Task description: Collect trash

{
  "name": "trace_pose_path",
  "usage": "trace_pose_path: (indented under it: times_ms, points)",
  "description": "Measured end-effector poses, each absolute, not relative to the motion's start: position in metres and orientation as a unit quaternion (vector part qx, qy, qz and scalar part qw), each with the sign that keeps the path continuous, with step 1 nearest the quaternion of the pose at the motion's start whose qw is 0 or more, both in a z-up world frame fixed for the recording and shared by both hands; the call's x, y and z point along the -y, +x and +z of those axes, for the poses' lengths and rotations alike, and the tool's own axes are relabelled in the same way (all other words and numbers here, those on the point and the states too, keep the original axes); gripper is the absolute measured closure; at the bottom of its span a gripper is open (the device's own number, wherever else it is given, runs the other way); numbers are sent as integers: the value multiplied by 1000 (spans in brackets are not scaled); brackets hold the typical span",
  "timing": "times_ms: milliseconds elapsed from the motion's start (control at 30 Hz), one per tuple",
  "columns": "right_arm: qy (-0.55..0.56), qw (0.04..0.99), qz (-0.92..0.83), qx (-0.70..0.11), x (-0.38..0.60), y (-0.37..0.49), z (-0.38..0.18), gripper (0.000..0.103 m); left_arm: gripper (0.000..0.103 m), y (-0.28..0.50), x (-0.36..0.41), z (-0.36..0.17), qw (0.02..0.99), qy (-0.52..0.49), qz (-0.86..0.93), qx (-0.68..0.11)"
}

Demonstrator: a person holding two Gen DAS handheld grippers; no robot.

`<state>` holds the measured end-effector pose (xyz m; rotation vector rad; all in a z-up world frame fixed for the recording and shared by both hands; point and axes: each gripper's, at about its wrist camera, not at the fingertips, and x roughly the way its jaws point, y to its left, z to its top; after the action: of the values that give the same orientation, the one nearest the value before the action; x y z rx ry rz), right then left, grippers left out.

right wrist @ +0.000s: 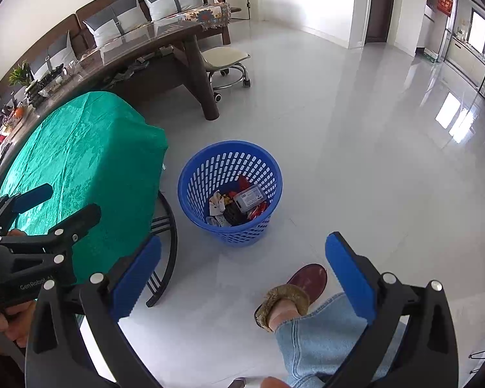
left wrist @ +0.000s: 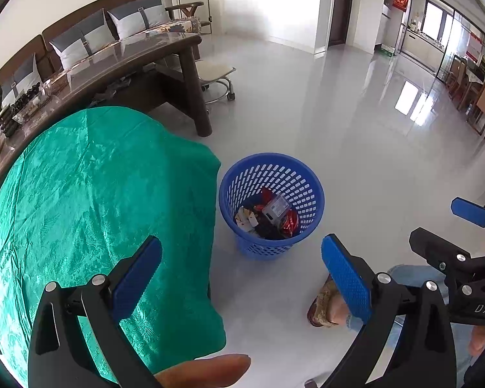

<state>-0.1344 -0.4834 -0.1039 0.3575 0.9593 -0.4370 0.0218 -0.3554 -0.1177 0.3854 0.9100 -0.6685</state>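
Note:
A blue perforated trash basket (left wrist: 302,174) (right wrist: 194,174) stands on the grey floor beside the green-covered table (left wrist: 90,200) (right wrist: 80,148). Inside it lie several wrappers and a small grey box (left wrist: 276,208) (right wrist: 249,198). My left gripper (left wrist: 242,278) hovers open above the table's corner and the floor, with nothing between its blue pads. My right gripper (right wrist: 242,274) is also open and holds nothing, above the floor short of the basket. Each gripper shows in the other's view: the right one (left wrist: 436,223) at the right edge, the left one (right wrist: 61,200) over the green cloth.
A person's slippered foot (right wrist: 294,291) (left wrist: 323,304) and jeans leg stand on the floor below the basket. A long dark table (left wrist: 129,61) with clutter, a sofa (left wrist: 90,32) behind it and a wheeled stool (right wrist: 226,64) lie beyond. Shiny floor stretches to the right.

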Motion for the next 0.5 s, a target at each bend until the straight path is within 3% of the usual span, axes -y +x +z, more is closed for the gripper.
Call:
trace_pose_path:
  times_ms: [500]
  points:
    - [171,848,-207,-456,487,-130,-104,5,5,23,356,-119,827,183,-314,-429]
